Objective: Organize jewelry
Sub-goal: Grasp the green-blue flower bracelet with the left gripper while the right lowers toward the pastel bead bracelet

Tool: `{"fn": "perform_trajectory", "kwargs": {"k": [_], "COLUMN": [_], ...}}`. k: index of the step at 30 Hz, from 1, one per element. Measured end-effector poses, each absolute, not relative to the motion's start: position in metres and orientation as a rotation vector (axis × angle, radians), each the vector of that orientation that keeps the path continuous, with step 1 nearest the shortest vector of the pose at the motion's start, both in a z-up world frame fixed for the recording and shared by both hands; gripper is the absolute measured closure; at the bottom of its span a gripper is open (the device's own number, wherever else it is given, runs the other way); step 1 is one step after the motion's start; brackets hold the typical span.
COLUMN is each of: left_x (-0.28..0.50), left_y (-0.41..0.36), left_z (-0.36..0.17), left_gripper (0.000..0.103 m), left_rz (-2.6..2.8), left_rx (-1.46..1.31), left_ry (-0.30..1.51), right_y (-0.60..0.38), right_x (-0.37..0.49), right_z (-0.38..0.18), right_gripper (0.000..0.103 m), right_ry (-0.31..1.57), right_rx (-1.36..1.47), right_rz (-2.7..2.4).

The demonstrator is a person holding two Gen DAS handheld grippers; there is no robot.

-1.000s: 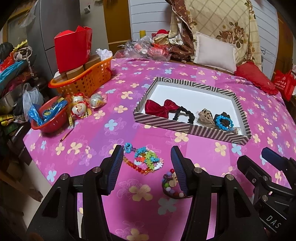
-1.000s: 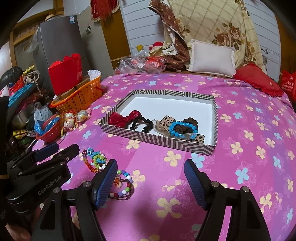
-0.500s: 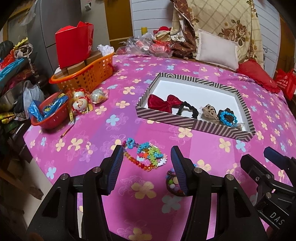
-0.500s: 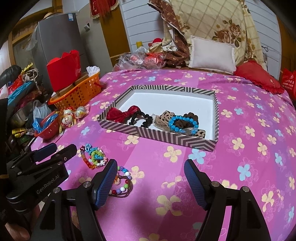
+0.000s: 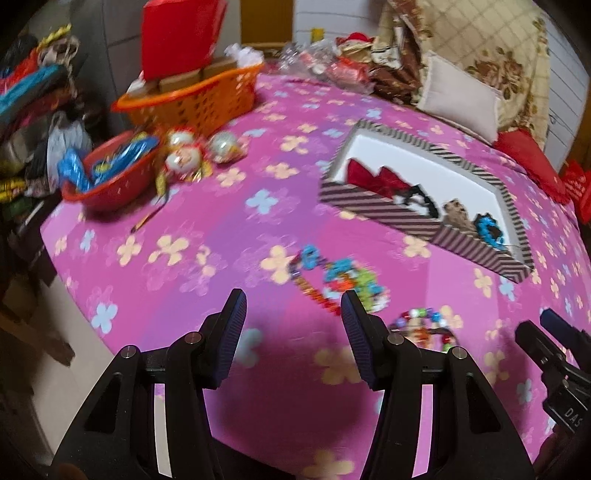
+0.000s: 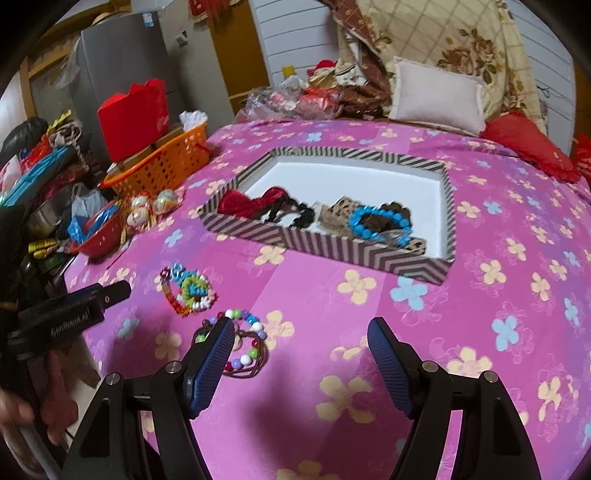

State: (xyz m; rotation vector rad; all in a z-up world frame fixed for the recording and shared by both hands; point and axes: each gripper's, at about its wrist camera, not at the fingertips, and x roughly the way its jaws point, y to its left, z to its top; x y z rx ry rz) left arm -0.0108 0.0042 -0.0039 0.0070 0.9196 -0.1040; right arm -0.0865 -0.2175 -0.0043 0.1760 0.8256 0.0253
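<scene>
A striped box (image 6: pixel 332 243) (image 5: pixel 373 210) on the pink flowered cloth holds a red bow (image 6: pixel 255 202), a black hair tie (image 6: pixel 291 214), a leopard clip (image 6: pixel 340 210) and a blue bead bracelet (image 6: pixel 380 223). A colourful bead pile (image 5: pixel 340 280) (image 6: pixel 190 290) lies in front of the box. A beaded bracelet (image 6: pixel 240 343) (image 5: pixel 424 326) lies nearer. My left gripper (image 5: pixel 293 321) is open and empty, just left of the bead pile. My right gripper (image 6: pixel 301 350) is open and empty, its left finger beside the beaded bracelet.
An orange basket (image 5: pixel 192 96) with a red box (image 5: pixel 177 33) stands at the far left. A red bowl (image 5: pixel 110 177) and round ornaments (image 5: pixel 184 155) lie near the left table edge. Pillows (image 6: pixel 436 92) lie behind the box.
My left gripper has swung left and tilted, so the bead pile now sits off its right finger. The right gripper has drawn slightly closer to the beaded bracelet.
</scene>
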Motion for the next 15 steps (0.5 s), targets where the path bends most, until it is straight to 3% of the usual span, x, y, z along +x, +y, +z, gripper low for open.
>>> {"fn": "perform_trajectory", "kwargs": {"k": [8, 15], "left_x": [0.003, 0.011], "left_y": [0.030, 0.009], "left_z": [-0.028, -0.029], "left_gripper": [0.050, 0.050], "left_rz": [-0.088, -0.160], "left_rx": [-0.055, -0.083], "left_ry": [1.010, 1.029], "right_y": [-0.205, -0.208], "right_x": [-0.080, -0.078], "right_z": [-0.026, -0.033], "right_gripper": [0.031, 0.031], "right_ry": [0.881, 0.901], "right_rx": [0.144, 0.153], "right_rz": [0.073, 0.063]}}
